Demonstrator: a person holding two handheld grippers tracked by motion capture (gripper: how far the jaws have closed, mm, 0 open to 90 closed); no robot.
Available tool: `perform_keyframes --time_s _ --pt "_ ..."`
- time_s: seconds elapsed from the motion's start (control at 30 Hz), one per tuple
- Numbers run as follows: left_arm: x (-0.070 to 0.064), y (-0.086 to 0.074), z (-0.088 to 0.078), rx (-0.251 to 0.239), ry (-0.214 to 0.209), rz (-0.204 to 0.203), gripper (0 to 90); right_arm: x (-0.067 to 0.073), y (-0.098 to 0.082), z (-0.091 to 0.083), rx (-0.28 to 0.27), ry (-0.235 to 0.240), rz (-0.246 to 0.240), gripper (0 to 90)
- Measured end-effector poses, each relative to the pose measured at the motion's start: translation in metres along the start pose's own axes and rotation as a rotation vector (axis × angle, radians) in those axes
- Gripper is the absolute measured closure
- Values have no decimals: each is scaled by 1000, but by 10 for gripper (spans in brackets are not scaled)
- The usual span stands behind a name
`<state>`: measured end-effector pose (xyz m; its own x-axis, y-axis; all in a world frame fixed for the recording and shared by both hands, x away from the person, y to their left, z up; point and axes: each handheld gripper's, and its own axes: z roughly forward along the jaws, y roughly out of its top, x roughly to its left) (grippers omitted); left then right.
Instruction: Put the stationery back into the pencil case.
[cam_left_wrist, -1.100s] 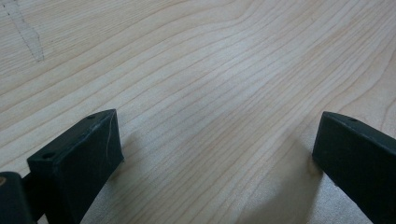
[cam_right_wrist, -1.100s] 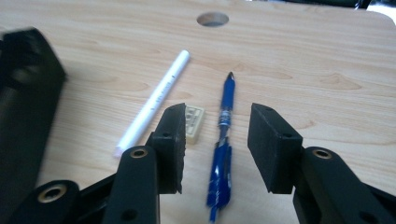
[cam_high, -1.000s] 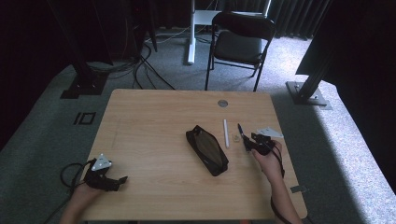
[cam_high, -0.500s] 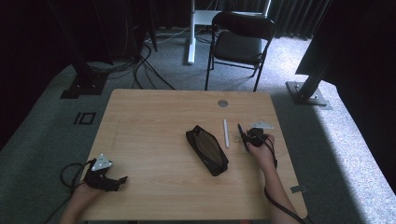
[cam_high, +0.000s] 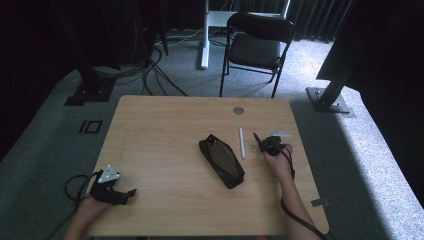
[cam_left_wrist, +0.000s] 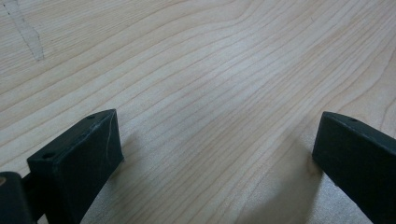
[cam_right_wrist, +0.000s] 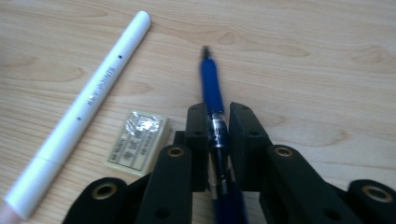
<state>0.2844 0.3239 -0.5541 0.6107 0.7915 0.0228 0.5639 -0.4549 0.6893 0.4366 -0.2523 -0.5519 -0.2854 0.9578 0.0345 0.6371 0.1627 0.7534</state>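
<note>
Right claw has just clamped the blue pen, eraser and white pen alongside.

The blue plastic pen is blurred at its lower end, where the bottom edge cuts it off; the long white plastic marker is cut there too.

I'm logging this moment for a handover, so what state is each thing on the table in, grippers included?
Blue pen: clamped between the right gripper's jaws, tip pointing away.
Right gripper: shut on the pen, jaws just closed.
Left gripper: open, nothing between its jaws, low over the table.
White pen: capped, lying flat, untouched.
Eraser: wrapped, lying flat beside the white pen.
Pencil case: lying flat mid-table; zip too small to tell.
</note>
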Motion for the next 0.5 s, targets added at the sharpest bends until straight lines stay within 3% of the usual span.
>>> perform_keyframes --time_s 0.13,0.5 --pt "0 0 0 0 0 0 16 -2 2 -4 -17 -22 25 793" --pt "0 0 0 0 0 0 16 -4 16 -33 -57 16 44 793"
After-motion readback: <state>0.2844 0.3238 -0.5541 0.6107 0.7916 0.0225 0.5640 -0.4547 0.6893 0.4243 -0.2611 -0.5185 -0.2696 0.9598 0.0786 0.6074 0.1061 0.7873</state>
